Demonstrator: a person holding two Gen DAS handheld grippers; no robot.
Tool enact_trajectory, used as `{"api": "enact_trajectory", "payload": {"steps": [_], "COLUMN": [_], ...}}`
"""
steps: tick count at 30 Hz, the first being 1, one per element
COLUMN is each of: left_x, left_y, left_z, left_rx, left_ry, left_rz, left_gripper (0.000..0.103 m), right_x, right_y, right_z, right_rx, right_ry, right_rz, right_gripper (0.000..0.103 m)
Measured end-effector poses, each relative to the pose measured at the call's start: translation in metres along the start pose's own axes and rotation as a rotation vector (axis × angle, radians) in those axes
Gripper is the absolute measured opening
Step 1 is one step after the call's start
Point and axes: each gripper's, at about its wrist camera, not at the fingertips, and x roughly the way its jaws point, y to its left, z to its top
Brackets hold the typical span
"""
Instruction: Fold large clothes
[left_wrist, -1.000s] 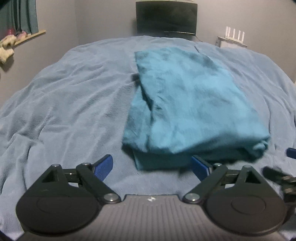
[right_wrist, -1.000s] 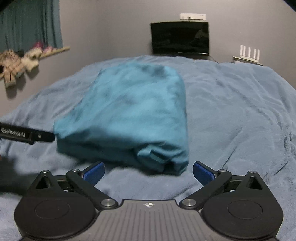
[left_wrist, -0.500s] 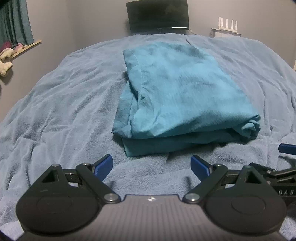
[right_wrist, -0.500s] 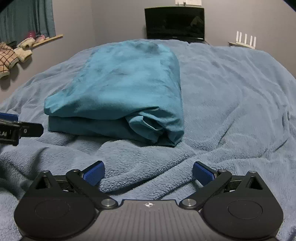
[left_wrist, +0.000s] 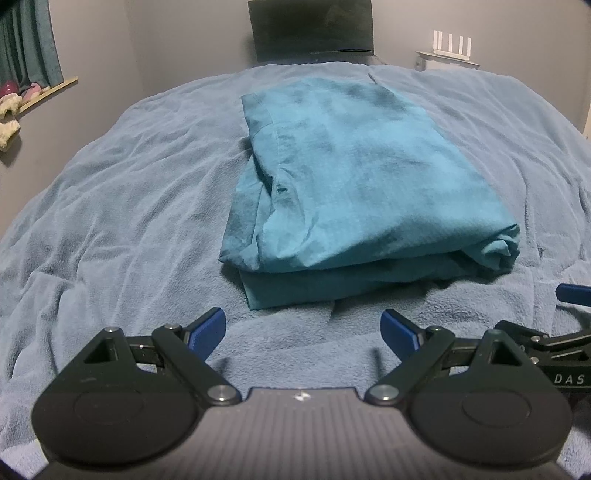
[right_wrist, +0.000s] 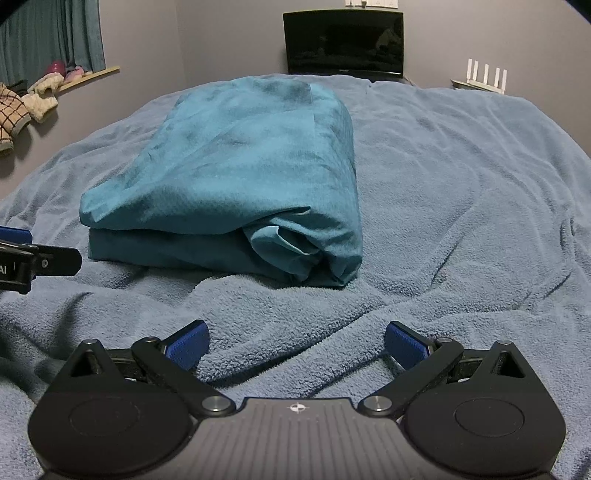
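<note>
A teal garment (left_wrist: 354, 184) lies folded in layers on the light blue blanket (left_wrist: 110, 206); the right wrist view shows it (right_wrist: 240, 177) with a rolled fold at its near right corner. My left gripper (left_wrist: 303, 330) stands open just short of the garment's near edge, nothing between its blue pads. My right gripper (right_wrist: 297, 343) is open too, over bare blanket (right_wrist: 461, 192) in front of the garment. Each gripper's tip shows at the edge of the other view: the right gripper (left_wrist: 565, 317) and the left gripper (right_wrist: 22, 254).
A dark monitor (left_wrist: 310, 29) stands against the far wall, a white router (left_wrist: 452, 48) to its right. A window ledge with soft items (right_wrist: 40, 92) and a curtain (right_wrist: 48, 33) are at the left. The blanket covers the bed all around.
Both grippers have drawn back a little from the garment, which now lies still and sharp; a second ago it was blurred. The jaws stay equally wide.
</note>
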Motion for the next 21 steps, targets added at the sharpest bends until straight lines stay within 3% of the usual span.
{"api": "enact_trajectory", "payload": {"steps": [21], "left_x": [0.0012], "left_y": [-0.0008], "left_z": [-0.0003], "left_rx": [0.003], "left_ry": [0.01], "left_rz": [0.0], "left_gripper": [0.091], "right_x": [0.0006], "right_y": [-0.0013], "right_z": [-0.0018], "right_rx": [0.001], "right_ry": [0.003], "right_rz": [0.002], "right_gripper": [0.103]}}
